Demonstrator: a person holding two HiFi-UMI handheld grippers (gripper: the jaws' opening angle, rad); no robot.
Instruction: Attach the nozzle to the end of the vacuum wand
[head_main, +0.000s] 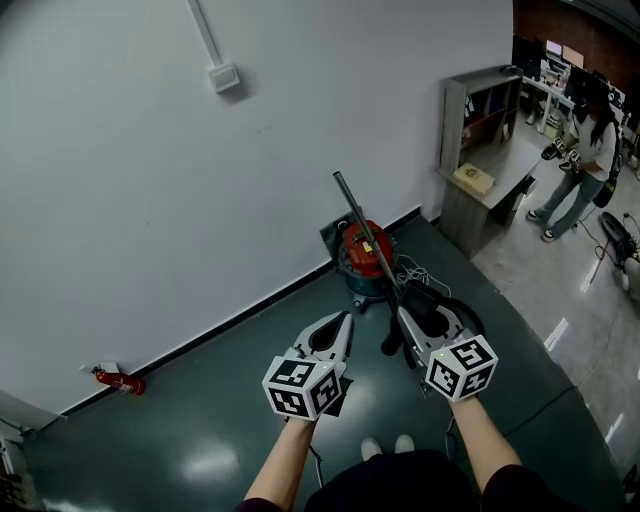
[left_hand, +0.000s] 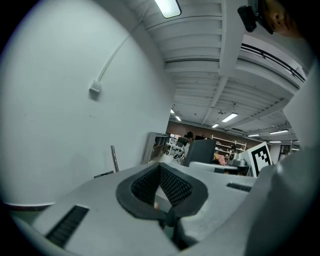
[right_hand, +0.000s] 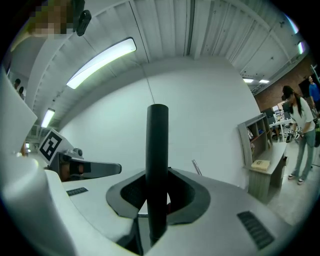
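Grip on the task piece is confirmed: the right gripper (right_hand: 157, 182) has its jaws closed on a matte black, rigid-looking plastic tube (right_hand: 157, 142), taken to be the nozzle. It stands upright through the padded notch at the centre of the right gripper view, its top end well clear above the jaws. Left gripper (head_main: 344, 320) is closed on nothing, pads together, at lower centre of the head view, just left of the right one. Slim grey metal vacuum wand (head_main: 349, 202) leans toward the white wall at centre frame, rising past a red canister vacuum cleaner (head_main: 354, 256) on the dark green floor; its upper end is bare and well apart from the nozzle. Looped black hose (head_main: 456, 310) lies right of centre, near the canister. Assessment: the nozzle looks light, stiff and smooth, so it may twist or slip in the pads under push-on force; the present hold appears adequate, though which end carries the socket cannot be told. The wand is long, thin and unsupported at its tip and would likely swing away under pressure; the empty left gripper would best take it a short way below the open end to steady it
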